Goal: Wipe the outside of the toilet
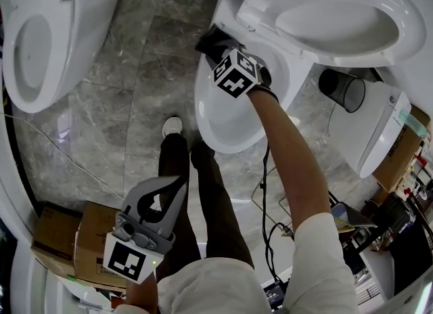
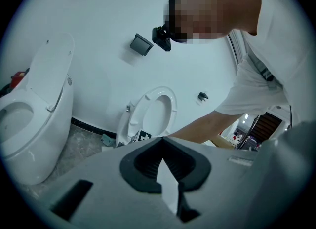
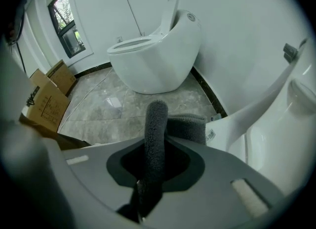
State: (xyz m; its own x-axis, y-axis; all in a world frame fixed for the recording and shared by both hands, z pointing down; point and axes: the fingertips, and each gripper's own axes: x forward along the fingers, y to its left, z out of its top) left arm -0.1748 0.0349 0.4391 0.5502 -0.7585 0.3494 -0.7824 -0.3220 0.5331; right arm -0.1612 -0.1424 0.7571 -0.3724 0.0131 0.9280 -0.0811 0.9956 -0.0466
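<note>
Toilet (image 1: 226, 120), seat and lid raised, with a dark grey cloth (image 1: 214, 40) held at its outer side near the hinge.

The toilet is set on a grey marble floor (image 1: 128, 96), directly ahead of the person's dark-trousered legs (image 1: 203, 204). The cloth is clamped between the closed jaws of the right tool (image 1: 227, 53) and stands folded upward past them. It is seen just beside the white outer wall of the bowl; whether the two touch cannot be told. The left tool (image 1: 163, 183) is held low by the person's body, well apart from the toilet, its jaws brought together with nothing gripped. A second toilet (image 1: 40, 42) is placed to the left, and a third (image 1: 379, 130) to the right. A black bin (image 1: 342, 89) stands between the third and the toilet. Cardboard boxes (image 1: 84, 238) are stacked at lower left.
</note>
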